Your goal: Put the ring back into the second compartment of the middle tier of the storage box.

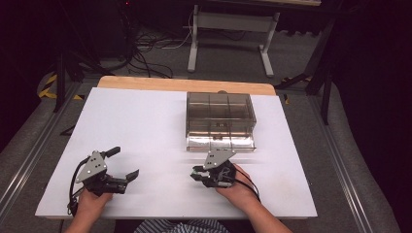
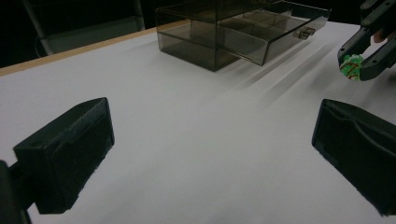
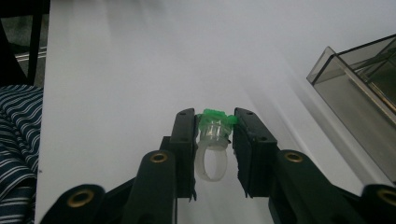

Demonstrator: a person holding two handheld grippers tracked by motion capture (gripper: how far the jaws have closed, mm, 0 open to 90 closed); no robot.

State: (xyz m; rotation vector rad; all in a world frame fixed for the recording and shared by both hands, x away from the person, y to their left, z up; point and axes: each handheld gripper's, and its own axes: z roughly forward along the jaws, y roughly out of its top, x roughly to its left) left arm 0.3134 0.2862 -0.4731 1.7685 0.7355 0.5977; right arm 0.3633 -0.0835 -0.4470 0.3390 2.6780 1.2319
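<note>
My right gripper (image 3: pixel 214 125) is shut on a small toy ring (image 3: pixel 213 135) with a green top and a translucent white band that hangs between the pads. In the high view this right gripper (image 1: pixel 196 173) lies near the table's front, its tips pointing left, just in front of the box. From the left gripper view the ring (image 2: pixel 351 66) shows as a green spot in the far gripper's tips. My left gripper (image 1: pixel 123 163) rests at the front left, open, with bare table between its wide-set jaws (image 2: pixel 215 126).
A smoky transparent box (image 1: pixel 221 114) with compartments stands at the middle back of the white table (image 1: pixel 145 121); its lower drawer (image 1: pixel 221 142) is pulled out toward me. Beyond the table's wooden far edge are cables and a desk frame on the floor.
</note>
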